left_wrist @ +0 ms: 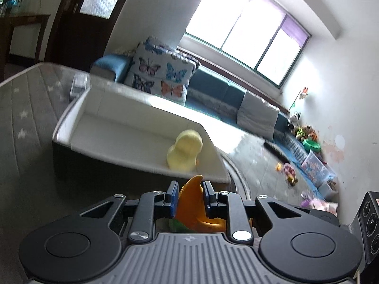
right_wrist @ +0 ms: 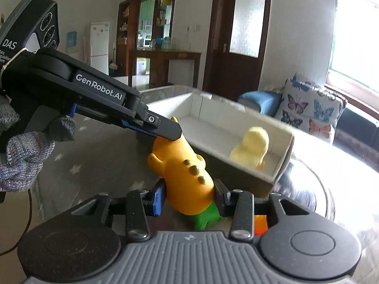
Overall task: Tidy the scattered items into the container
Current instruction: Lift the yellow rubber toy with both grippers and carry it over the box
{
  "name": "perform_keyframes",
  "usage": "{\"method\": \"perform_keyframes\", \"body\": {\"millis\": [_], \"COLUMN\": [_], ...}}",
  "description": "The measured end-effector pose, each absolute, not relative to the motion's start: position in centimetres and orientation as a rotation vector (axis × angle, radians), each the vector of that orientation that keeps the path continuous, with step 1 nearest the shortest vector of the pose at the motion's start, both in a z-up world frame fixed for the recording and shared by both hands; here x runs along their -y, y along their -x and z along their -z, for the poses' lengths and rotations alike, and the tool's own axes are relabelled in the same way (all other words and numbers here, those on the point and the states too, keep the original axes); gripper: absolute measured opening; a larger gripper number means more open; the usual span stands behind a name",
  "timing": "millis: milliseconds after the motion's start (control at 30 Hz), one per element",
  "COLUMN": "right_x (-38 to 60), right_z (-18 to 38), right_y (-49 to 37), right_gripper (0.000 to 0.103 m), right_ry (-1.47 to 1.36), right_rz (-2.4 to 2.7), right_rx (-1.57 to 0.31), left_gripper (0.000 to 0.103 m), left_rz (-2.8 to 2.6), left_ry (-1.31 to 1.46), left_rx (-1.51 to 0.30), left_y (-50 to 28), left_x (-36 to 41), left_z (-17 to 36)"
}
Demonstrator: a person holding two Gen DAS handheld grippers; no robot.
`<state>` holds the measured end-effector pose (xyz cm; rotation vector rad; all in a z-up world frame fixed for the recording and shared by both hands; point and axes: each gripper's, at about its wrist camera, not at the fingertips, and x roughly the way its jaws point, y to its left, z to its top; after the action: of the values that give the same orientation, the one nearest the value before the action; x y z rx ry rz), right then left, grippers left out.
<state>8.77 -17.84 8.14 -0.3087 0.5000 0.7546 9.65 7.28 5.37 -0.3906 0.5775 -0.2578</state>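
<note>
An orange toy dinosaur point(right_wrist: 184, 179) with brown spots and green legs is held by both grippers above the table. My right gripper point(right_wrist: 189, 198) is shut on its lower body. My left gripper point(left_wrist: 189, 197) is shut on its upper end point(left_wrist: 190, 201); that gripper also shows in the right wrist view point(right_wrist: 165, 130), pinching the toy's top. A white open box point(left_wrist: 132, 127) stands just beyond, with a pale yellow duck point(left_wrist: 184, 150) inside near its right end. The box point(right_wrist: 236, 120) and duck point(right_wrist: 252, 149) also show in the right wrist view.
The box rests on a dark round glass table point(right_wrist: 305, 189) over a grey star-patterned rug point(left_wrist: 26, 108). A teal sofa with a butterfly cushion point(left_wrist: 161, 71) lies behind. Toys and a clear bin point(left_wrist: 315, 165) sit by the far wall. A gloved hand point(right_wrist: 26, 146) holds the left gripper.
</note>
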Motion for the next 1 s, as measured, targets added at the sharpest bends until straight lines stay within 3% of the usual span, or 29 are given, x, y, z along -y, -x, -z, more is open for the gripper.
{"method": "perform_keyframes", "body": {"millis": [267,667,1000], "right_x": [15.9,13.2,12.1], "right_z": [-9.5,-7.2,-5.9], "right_y": [-14.2,-21.4,-22.3], "right_gripper": [0.042,0.042,0.042], "right_ry": [0.295,0.247,0.256], "right_rz": [-0.718,-0.73,-0.741], "right_rx": [-0.468,-0.582,-0.618], "left_gripper": [0.024,0.024,0.021], "left_rz": [0.246,0.195,0.155], "left_ry": [0.352,0.353,0.366], "left_rx": [-0.521,-0.61,-0.692], "left_y": [-14.9,-21.3,-22.4], "left_x": [-7.9,-10.1,-11.1], "left_z": [-7.2,-4.1,-1.7]}}
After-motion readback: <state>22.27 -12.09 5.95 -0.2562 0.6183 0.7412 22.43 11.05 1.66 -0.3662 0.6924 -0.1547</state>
